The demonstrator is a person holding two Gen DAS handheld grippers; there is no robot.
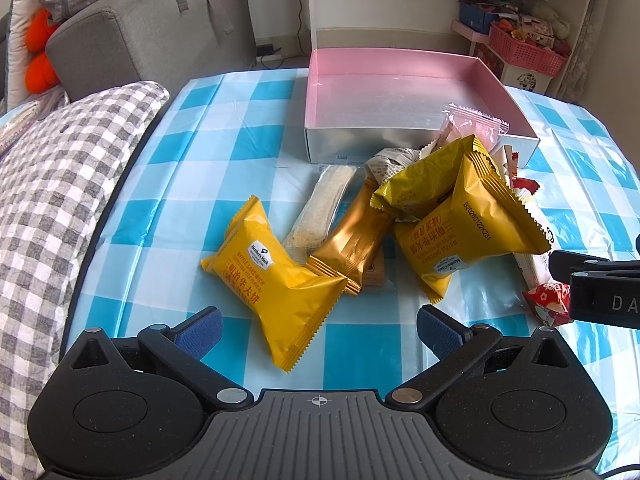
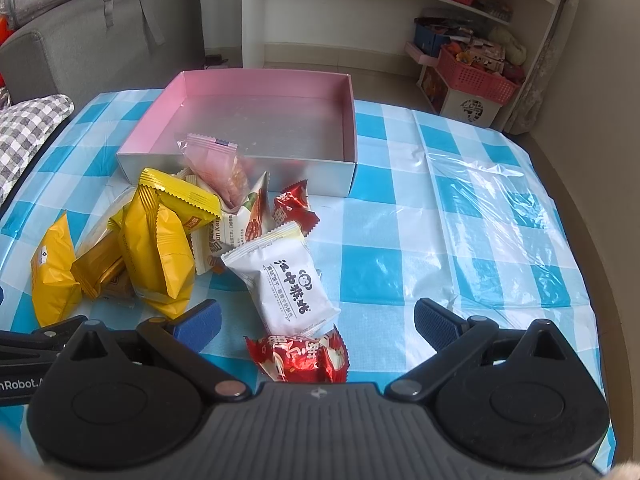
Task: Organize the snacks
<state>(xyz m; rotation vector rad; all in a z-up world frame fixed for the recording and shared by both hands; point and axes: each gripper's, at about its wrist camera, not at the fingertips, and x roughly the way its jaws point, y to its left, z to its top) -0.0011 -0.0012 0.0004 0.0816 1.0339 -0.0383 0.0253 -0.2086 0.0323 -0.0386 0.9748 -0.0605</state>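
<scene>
A pile of snack packets lies on the blue checked tablecloth in front of a pink-lined box [image 1: 320, 80] [image 2: 348, 120], which holds nothing. My left gripper [image 1: 318, 330] is open and empty, its fingers on either side of the near end of a yellow waffle sandwich packet [image 1: 276, 280]. More yellow packets [image 1: 468, 220] [image 2: 160, 256], a gold bar [image 1: 352, 236] and a pink packet [image 2: 216, 164] lie behind. My right gripper [image 2: 318, 328] is open and empty above a red packet [image 2: 300, 358], with a white packet [image 2: 288, 284] just beyond.
A grey checked cushion [image 1: 52, 184] lies along the table's left edge. A grey sofa [image 1: 132, 36] and white shelves with pink baskets [image 2: 476, 76] stand behind the table. The right gripper's body [image 1: 600, 288] shows at the right edge of the left wrist view.
</scene>
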